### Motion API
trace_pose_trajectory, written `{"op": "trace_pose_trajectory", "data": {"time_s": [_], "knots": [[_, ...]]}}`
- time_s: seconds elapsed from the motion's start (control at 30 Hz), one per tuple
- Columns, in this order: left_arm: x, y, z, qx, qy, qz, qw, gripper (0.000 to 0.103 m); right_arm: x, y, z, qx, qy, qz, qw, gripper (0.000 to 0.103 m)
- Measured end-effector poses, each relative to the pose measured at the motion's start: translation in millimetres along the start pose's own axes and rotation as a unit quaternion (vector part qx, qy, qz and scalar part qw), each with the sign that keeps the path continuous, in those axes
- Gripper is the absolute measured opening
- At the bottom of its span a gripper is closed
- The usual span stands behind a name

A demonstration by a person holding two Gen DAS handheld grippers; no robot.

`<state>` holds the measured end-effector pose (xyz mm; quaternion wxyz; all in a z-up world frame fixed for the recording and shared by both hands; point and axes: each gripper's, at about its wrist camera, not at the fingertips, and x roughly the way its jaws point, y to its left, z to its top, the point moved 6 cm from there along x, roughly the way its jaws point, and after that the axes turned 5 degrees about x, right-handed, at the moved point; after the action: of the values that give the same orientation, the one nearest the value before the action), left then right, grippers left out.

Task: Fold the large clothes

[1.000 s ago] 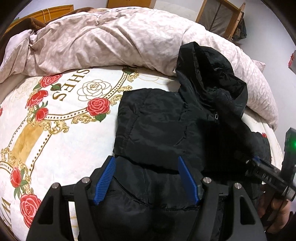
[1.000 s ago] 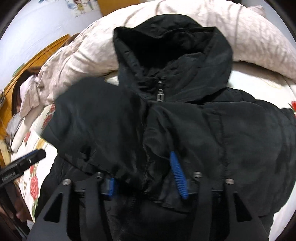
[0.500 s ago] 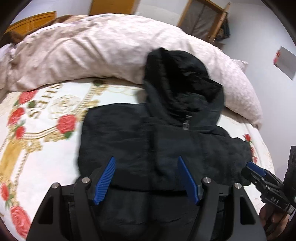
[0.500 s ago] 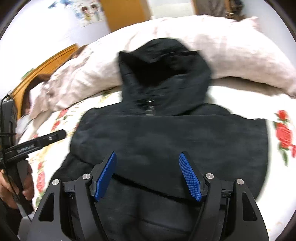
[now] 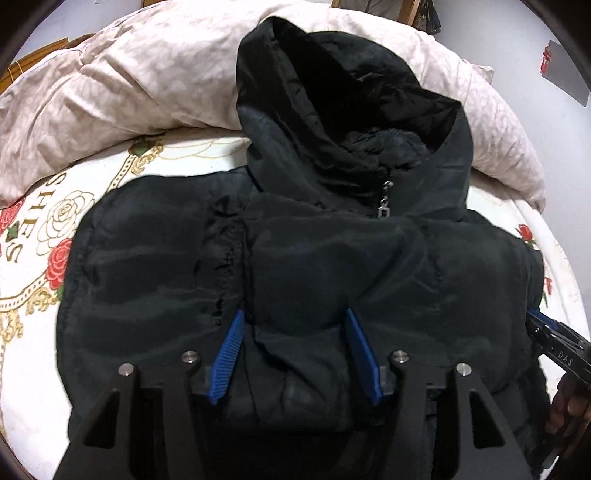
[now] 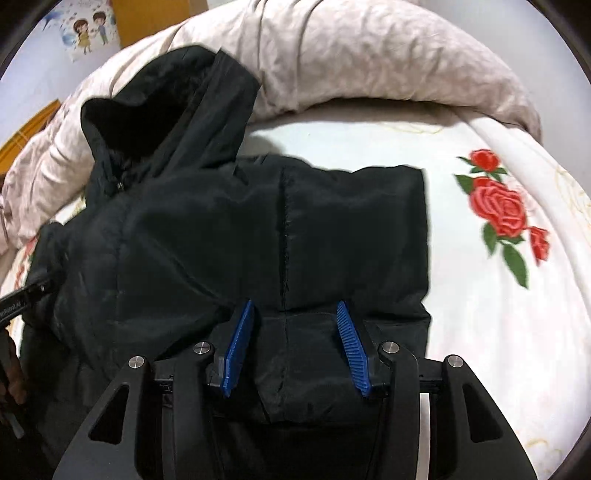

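a black hooded puffer jacket [image 5: 332, 266] lies front up on a white bedsheet [image 6: 498, 302] printed with red roses and gold scrollwork. its hood [image 5: 347, 96] rests against a bunched pale pink duvet [image 5: 140, 85] that runs along the far side of the bed. the zip pull [image 5: 384, 210] hangs at the collar, just below the hood opening. both sleeves look folded in over the body, so the jacket makes a squat block with a stitched seam down each side.

the left gripper [image 5: 295, 352] sits low over the near hem, left of the zip line, its blue ribbed pads [image 5: 227, 360] either side of a raised bulge of black fabric. its jaws have just been closing, with that fold between them; the pads appear to touch the cloth, but whether they truly pinch it is hard to tell in the dark material.

the right gripper [image 6: 295, 347] is over the hem on the jacket's other side, straddling the seam. its jaws have also just been closing around a hump of fabric, the blue pads [image 6: 352, 350] standing partly apart and seemingly against the cloth.

in the left view the other tool's tip shows at the right edge, held by a hand [image 5: 567, 406]. a cartoon sticker [image 6: 86, 31] is on the wall beyond the bed, beside an orange wooden panel [image 6: 147, 18].
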<state>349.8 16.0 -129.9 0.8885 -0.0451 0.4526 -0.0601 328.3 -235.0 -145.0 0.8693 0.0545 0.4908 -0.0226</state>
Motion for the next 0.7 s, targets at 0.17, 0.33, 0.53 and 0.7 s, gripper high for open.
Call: {"op": "trace_pose_trajectory", "data": {"time_s": [0.17, 0.33, 0.53, 0.7], "knots": [[3.0, -3.1, 2.3, -0.002, 0.010, 0.008, 0.9999, 0.063, -1.3, -7.9, 6.8, 0.000, 0.012, 0.005, 1.000, 0.048], [-27.8, -3.1, 17.2, 0.004, -0.006, 0.008, 0.9999, 0.061, -38.2, -18.4, 29.8, 0.013, -0.039, 0.011, 0.999, 0.048], [-3.8, 22.4, 34.1, 0.008, -0.001, 0.029, 0.9995, 0.064, 0.2, -37.8, 55.6, 0.023, -0.020, -0.010, 0.999, 0.048], [19.5, 22.4, 27.9, 0.022, -0.013, 0.037, 0.9990, 0.069, 33.0, -37.2, 41.1, -0.016, -0.012, -0.042, 0.999, 0.048]]}}
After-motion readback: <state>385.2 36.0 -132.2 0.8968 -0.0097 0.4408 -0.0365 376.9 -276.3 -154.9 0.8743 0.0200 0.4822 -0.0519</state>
